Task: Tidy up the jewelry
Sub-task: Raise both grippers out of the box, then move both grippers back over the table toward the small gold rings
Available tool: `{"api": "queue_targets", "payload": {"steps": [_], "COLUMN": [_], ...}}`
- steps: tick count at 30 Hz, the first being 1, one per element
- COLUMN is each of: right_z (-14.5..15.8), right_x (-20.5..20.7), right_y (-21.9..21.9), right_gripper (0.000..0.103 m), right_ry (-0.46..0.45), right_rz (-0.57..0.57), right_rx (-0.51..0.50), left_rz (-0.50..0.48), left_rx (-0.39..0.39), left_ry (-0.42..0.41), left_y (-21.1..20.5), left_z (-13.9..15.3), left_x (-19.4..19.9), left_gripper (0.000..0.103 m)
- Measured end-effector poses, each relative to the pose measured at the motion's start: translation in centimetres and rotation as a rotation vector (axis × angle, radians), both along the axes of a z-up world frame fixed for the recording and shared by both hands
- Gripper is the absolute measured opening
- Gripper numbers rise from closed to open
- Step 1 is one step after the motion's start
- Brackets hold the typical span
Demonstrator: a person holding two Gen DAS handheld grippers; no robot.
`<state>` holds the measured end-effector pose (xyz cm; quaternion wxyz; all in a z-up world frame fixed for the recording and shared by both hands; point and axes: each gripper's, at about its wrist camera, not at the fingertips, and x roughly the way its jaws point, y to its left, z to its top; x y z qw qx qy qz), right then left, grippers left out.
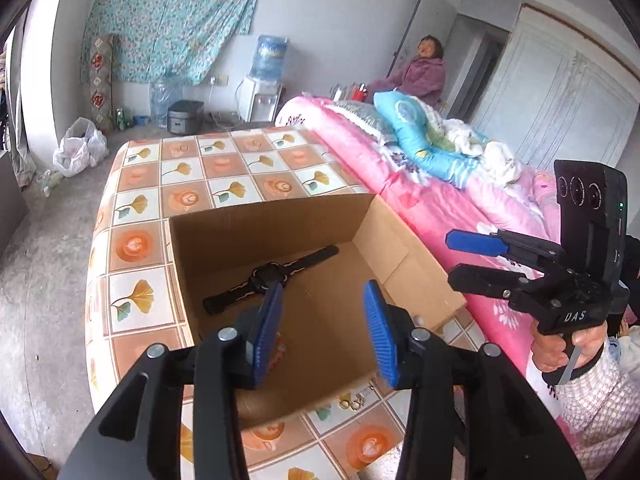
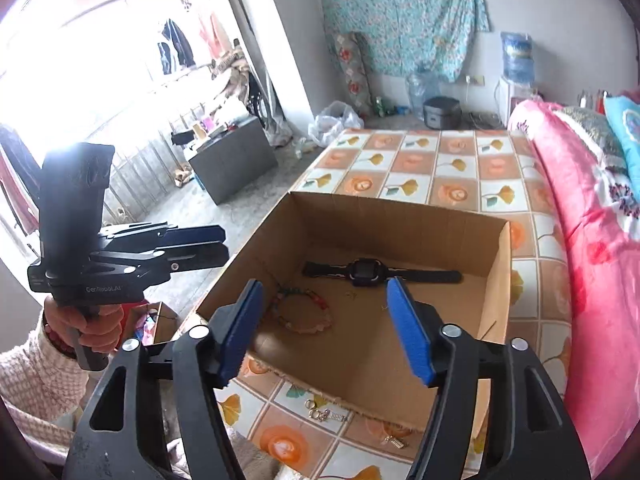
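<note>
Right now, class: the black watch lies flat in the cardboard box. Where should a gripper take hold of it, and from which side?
Grip the watch at its thick case, from straight above. The straps lie flat on the floor of the box, giving pads little to pinch, and the walls probably block a sideways approach. Close across the case's narrow width, crosswise to the straps.

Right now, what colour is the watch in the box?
Black, strap and face; the watch shows best in the right wrist view.

One box (image 2: 400,216), one watch (image 2: 362,273), one bracelet (image 2: 300,312) and two grippers are counted.
</note>
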<state>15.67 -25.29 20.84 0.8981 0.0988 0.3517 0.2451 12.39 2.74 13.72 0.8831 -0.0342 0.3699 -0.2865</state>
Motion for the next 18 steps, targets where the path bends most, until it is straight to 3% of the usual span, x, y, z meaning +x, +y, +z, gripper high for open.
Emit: {"api": "queue_targets", "payload": {"steps": [3, 6, 11, 15, 18], "right_z": [-0.1, -1.3, -6.8, -10.4, -12.0], "right_x": [-3.6, -6.2, -7.7, -8.3, -8.8], "right_y": [-0.8, -1.5, 0.0, 1.6, 1.7], "right_gripper": [0.084, 0.089, 0.091, 0.091, 0.091], "right_ry": [-0.052, -0.043, 0.08, 0.161, 0.215], "right_rz": [-0.055, -0.104, -0.126, -0.189, -0.213], "right_rx": [0.0, 0.005, 0.082, 0.029, 0.052], "left_rz": [-0.009, -0.006, -0.003, 0.058, 0.077], "left_rx": [-0.019, 0.016, -0.006, 0.102, 0.147], "left_ry": [-0.028, -0.033, 0.017, 0.001, 0.018], "left_y": [0.9, 0.3, -0.6, -2.3, -3.3], "left_z": [-0.8, -2.8, -7.3, -11.0, -13.4], "left_x": [-4.1, -6.8, -9.2, -9.6, -9.4], "left_gripper": [0.05, 0.052, 0.056, 0.056, 0.056]}}
